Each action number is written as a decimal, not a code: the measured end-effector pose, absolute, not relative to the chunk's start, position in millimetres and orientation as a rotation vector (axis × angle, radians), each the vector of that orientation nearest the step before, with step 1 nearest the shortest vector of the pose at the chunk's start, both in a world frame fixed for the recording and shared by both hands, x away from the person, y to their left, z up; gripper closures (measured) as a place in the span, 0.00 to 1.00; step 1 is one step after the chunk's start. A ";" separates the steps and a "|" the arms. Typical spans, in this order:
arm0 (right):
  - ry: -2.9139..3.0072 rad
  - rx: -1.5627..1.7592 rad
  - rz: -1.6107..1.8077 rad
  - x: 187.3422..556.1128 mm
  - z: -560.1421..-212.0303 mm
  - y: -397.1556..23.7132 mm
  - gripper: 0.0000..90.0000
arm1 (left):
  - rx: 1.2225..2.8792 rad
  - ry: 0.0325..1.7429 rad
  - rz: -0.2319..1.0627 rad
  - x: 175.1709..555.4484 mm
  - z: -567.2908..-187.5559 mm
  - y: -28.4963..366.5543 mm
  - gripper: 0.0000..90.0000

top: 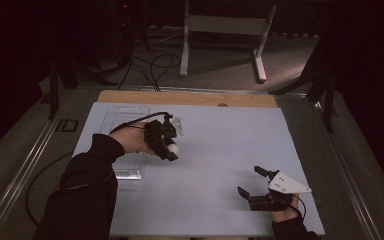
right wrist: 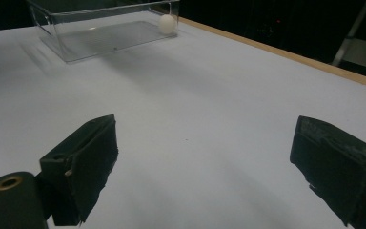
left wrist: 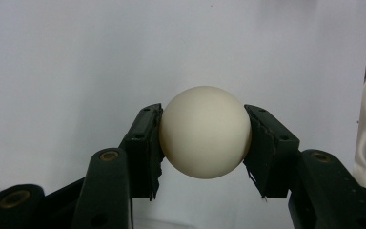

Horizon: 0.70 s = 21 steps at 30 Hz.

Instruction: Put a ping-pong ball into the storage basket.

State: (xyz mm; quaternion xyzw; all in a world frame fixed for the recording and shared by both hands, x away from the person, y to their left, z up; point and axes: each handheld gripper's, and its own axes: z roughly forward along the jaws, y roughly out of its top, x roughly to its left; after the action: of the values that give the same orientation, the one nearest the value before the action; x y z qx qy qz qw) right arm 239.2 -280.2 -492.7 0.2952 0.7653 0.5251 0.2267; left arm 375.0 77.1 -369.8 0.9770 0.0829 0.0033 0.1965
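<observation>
Left claw [left wrist: 205, 143] clamped on white ball [left wrist: 205, 132]; right claw [right wrist: 205, 176] wide apart, holding nothing.

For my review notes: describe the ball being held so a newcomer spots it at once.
Start at the clear plastic tray on the pale blue table's left side. Just right of it, the left hand-held gripper clamps a smooth cream-white ball, the one round thing between black pads.

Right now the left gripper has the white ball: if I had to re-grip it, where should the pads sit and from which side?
Across the middle, as now: the left gripper is shut on the white ball, one pad on each side at its widest part. A smooth sphere would probably slip out of an off-centre pinch. On the blue table, coming from above looks best.
</observation>
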 end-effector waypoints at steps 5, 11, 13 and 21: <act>2.109 0.814 1.446 239.2 -492.8 -280.1 0.10 | 2.727 0.240 0.008 375.1 -367.9 83.8 0.58; 2.109 0.812 1.446 239.2 -492.6 -280.3 0.10 | 2.717 0.250 0.008 373.7 -365.6 92.0 0.58; 2.107 0.810 1.447 239.1 -492.4 -280.2 0.10 | 2.718 0.256 0.007 373.1 -365.4 94.5 0.58; 2.108 0.811 1.443 239.0 -492.4 -279.7 0.10 | 2.722 0.267 0.011 371.1 -363.6 106.1 0.58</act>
State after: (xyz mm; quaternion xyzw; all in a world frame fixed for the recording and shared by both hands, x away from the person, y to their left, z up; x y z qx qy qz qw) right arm 239.0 -279.7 -492.4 0.2946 0.7656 0.5242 0.2286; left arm 371.1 106.1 -363.6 0.9747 0.0956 0.0038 0.2020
